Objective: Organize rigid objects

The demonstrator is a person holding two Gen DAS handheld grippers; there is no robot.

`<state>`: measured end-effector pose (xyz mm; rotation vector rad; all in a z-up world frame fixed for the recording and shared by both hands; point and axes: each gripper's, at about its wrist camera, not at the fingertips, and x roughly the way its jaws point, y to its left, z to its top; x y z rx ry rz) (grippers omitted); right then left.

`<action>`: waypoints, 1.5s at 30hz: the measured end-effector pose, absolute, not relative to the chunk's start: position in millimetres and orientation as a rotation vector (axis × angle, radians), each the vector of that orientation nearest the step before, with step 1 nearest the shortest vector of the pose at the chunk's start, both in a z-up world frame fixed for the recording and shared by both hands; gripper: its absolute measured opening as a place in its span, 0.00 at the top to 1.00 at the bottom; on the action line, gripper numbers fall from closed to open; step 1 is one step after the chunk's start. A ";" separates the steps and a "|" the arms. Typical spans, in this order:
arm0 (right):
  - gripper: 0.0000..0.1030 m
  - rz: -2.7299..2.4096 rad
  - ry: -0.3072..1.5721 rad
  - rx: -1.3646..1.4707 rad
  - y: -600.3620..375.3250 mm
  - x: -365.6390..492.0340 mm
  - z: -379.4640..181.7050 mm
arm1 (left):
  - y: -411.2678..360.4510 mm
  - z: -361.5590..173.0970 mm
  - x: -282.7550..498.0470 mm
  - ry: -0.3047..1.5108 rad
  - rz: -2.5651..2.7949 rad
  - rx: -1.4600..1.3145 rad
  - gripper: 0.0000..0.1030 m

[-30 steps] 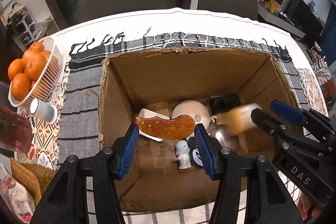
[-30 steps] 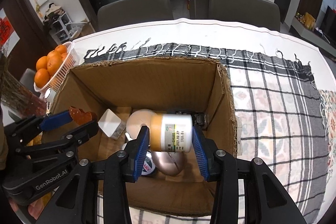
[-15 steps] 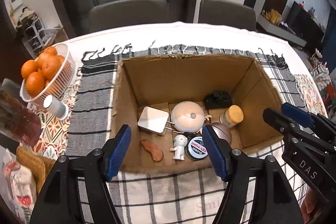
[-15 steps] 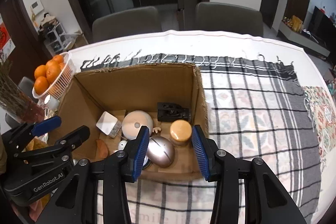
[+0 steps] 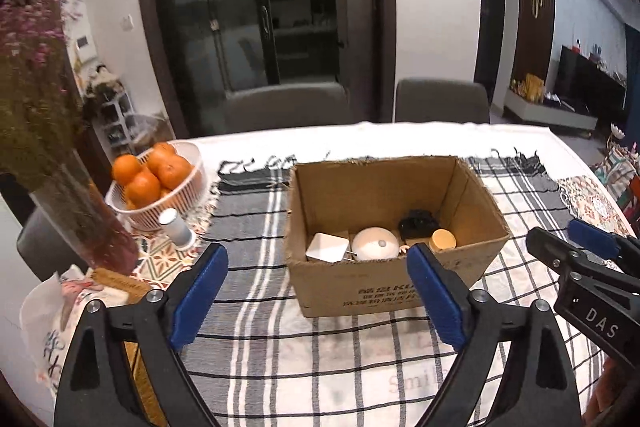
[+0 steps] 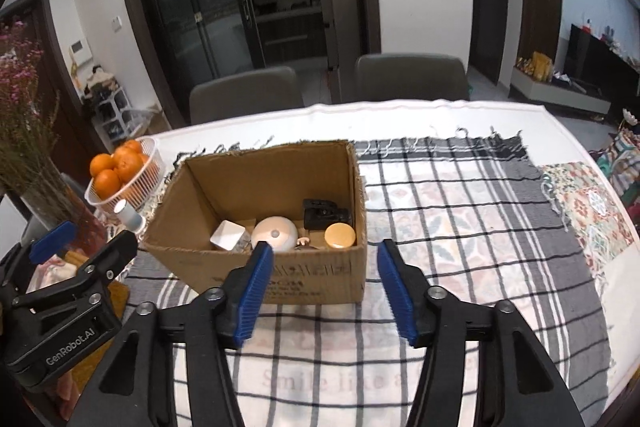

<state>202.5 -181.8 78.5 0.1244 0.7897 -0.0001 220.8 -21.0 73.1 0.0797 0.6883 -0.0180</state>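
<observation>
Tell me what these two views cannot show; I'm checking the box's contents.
- Brown cardboard box floor: near wall hides it, both wrist views.
- Black gadget: too small to identify, right wrist view.
- Printing on the box front: right gripper fingers cover part.

Cloth-covered table (image 6: 500, 119) under cardboard box (image 6: 320, 279), orange basket (image 5: 160, 211), flower vase (image 5: 80, 223)

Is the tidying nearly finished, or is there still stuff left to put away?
It looks nearly done. The box already holds a white square piece, a white dome, a black gadget and a jar. The left gripper and right gripper are empty, their jaws having just opened. Nothing loose shows on the cloth.
</observation>
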 end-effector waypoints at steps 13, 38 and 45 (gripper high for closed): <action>0.29 -0.044 0.676 0.112 -179.6 123.8 84.8 | -17.0 77.3 145.3 0.552 0.021 0.078 0.00; 0.15 -0.104 0.546 0.081 -178.5 49.1 97.8 | -13.6 83.1 74.3 0.469 0.022 0.049 0.00; 0.15 -0.097 0.546 0.081 -178.7 47.0 97.5 | -13.6 85.4 72.7 0.459 0.020 0.046 0.00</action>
